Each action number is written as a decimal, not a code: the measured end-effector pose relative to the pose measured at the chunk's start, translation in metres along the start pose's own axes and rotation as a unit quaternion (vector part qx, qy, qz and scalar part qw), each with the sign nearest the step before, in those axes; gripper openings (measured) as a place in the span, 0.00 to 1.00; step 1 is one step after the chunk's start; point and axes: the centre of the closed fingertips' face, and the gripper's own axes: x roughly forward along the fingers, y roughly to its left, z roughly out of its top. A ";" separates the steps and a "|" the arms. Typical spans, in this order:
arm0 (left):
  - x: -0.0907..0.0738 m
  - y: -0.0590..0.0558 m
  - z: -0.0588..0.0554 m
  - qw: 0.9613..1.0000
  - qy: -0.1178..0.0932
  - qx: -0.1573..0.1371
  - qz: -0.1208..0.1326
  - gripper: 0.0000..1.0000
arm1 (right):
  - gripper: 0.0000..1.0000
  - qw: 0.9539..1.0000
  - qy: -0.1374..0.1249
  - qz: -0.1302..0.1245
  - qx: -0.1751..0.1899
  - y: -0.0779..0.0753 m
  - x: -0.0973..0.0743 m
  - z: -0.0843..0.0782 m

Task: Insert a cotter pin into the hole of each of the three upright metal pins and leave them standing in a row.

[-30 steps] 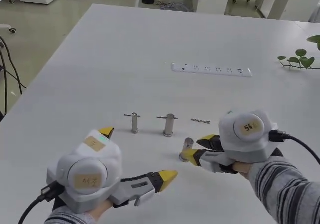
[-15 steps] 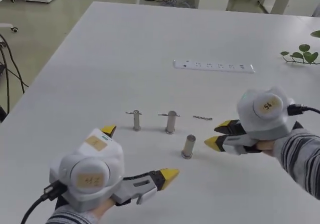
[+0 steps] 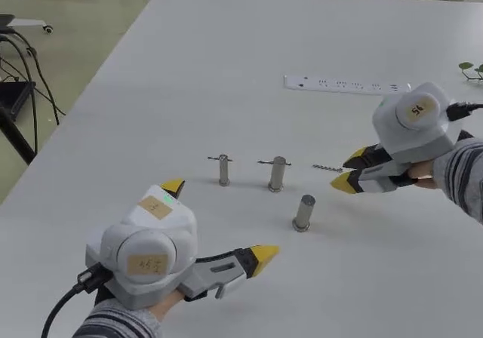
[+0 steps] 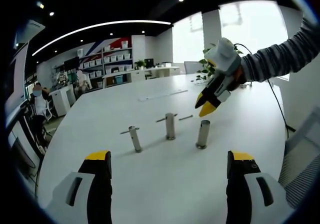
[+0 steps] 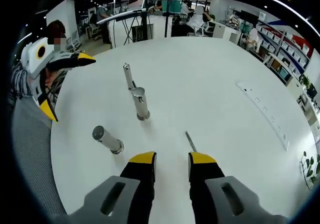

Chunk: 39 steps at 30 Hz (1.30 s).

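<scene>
Your right gripper (image 3: 346, 172) has pulled back from the third metal pin (image 3: 304, 213), which stands bare on the tabletop (image 3: 226, 74). It now nears the loose cotter pin (image 3: 327, 169), fingers slightly apart and empty. Your left gripper (image 3: 220, 219) waits, fingers wide apart. One insertion remains.

The power strip (image 3: 332, 85) loses its right end behind the right gripper (image 3: 346, 172), whose body also covers most of the hand (image 3: 424, 179) holding it. A striped sleeve (image 3: 468, 172) and a leafy plant (image 3: 472, 68) are cut off by the head view's right edge. The loose cotter pin (image 3: 327, 168) reads as a thin sliver, its form too small to tell, as is any hole in the nearest metal pin (image 3: 304, 212).
</scene>
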 end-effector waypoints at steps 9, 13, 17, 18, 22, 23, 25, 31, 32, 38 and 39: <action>0.000 0.004 -0.003 1.000 0.006 0.003 0.009 0.92 | 0.16 1.000 0.029 0.007 0.002 -0.021 0.021 -0.004; 0.000 0.007 -0.004 1.000 0.007 0.000 0.013 0.92 | 0.13 0.999 0.042 0.011 -0.001 -0.035 0.033 -0.012; 0.000 0.009 -0.006 1.000 0.009 -0.002 0.015 0.91 | 0.10 0.998 0.052 0.018 0.003 -0.039 0.035 -0.016; 0.000 0.009 -0.006 1.000 0.009 -0.003 0.015 0.91 | 0.09 0.998 0.054 0.019 0.002 -0.040 0.035 -0.016; 0.001 0.008 -0.007 1.000 0.011 -0.003 0.013 0.90 | 0.06 0.998 0.065 0.021 -0.006 -0.039 0.035 -0.019; 0.001 0.008 -0.007 1.000 0.011 -0.003 0.013 0.90 | 0.05 0.997 0.067 0.022 -0.007 -0.041 0.036 -0.020; 0.001 0.008 -0.007 1.000 0.012 -0.003 0.013 0.90 | 0.04 0.997 0.069 0.024 -0.010 -0.039 0.036 -0.020; 0.002 0.002 -0.010 1.000 0.017 -0.007 -0.003 0.85 | 0.03 0.996 0.080 0.031 -0.030 -0.035 0.036 -0.020; 0.002 0.001 -0.009 1.000 0.017 -0.005 -0.005 0.84 | 0.02 0.996 0.081 0.032 -0.036 -0.033 0.036 -0.020; 0.001 -0.001 -0.009 1.000 0.017 -0.002 -0.009 0.83 | 0.00 0.996 0.085 0.021 -0.027 -0.033 0.036 -0.021; 0.001 -0.001 -0.009 1.000 0.016 -0.002 -0.010 0.83 | 0.00 0.996 0.085 0.021 -0.028 -0.032 0.036 -0.021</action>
